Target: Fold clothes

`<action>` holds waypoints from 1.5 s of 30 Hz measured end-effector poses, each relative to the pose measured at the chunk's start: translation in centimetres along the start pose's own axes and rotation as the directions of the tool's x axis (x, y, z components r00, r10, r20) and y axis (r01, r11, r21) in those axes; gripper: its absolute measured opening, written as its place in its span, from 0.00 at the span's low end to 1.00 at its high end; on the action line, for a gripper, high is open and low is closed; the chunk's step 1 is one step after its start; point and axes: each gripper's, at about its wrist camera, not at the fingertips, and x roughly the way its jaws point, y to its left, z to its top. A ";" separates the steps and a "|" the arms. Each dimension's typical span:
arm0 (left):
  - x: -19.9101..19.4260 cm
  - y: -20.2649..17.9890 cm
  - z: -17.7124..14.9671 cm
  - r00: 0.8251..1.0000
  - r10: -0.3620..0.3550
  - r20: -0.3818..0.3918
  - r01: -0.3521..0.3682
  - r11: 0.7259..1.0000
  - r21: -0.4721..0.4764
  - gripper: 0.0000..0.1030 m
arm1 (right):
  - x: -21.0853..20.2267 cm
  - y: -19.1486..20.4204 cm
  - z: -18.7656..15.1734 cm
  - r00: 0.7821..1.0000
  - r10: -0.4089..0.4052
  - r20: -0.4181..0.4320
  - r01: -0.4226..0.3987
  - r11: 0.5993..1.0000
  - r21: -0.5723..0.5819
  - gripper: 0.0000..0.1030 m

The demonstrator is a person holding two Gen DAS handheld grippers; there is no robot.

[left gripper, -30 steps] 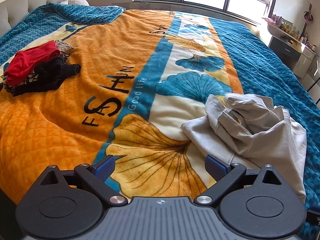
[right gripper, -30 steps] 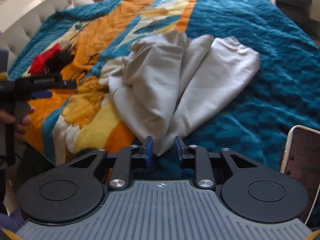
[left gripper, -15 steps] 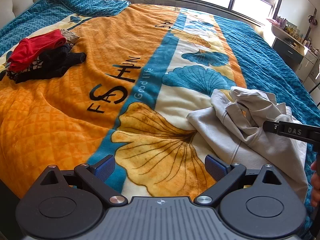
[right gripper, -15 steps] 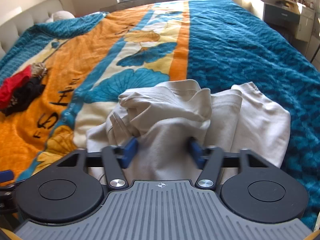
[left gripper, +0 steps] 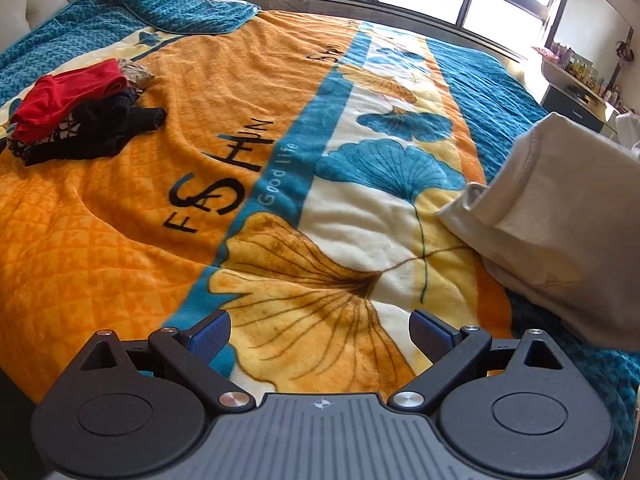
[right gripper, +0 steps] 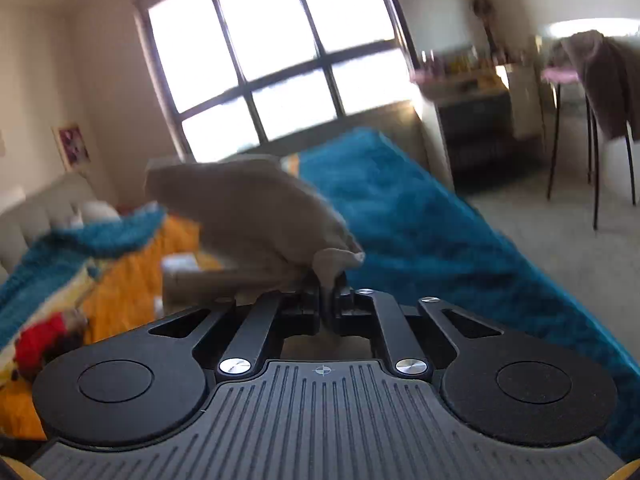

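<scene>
Left hand-held gripper (left gripper: 320,330): jaws wide apart, empty, above the bed (left gripper: 120,240).
Right hand-held gripper (right gripper: 329,312): clamped on the beige shirt (right gripper: 256,216), blurred.
Shirt: right edge cut off.

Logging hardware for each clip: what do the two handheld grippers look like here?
Both match. The left gripper and right gripper have matte black bodies with two round discs, a grey ribbed centre plate bearing a small crosshair mark, silver pivot screws and black linkage arms. The left's finger pads are blue and ribbed. No cables, sleeves or hands show.
</scene>
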 end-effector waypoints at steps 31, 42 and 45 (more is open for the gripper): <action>3.7 0.7 -0.3 0.996 -0.055 -0.077 0.053 0.998 -0.033 0.93 | 25.7 9.1 -4.7 0.880 0.036 -0.474 0.240 0.828 0.508 0.64; 2.6 2.7 -1.0 0.997 -0.056 -0.061 0.052 0.997 -0.058 0.93 | 21.6 8.3 -5.4 0.926 0.074 -0.370 0.134 0.853 0.504 0.01; 2.1 2.4 -0.7 0.998 -0.055 -0.042 0.053 0.997 -0.049 0.93 | 14.9 7.0 -6.1 0.947 0.182 -0.264 -0.034 0.875 0.483 0.01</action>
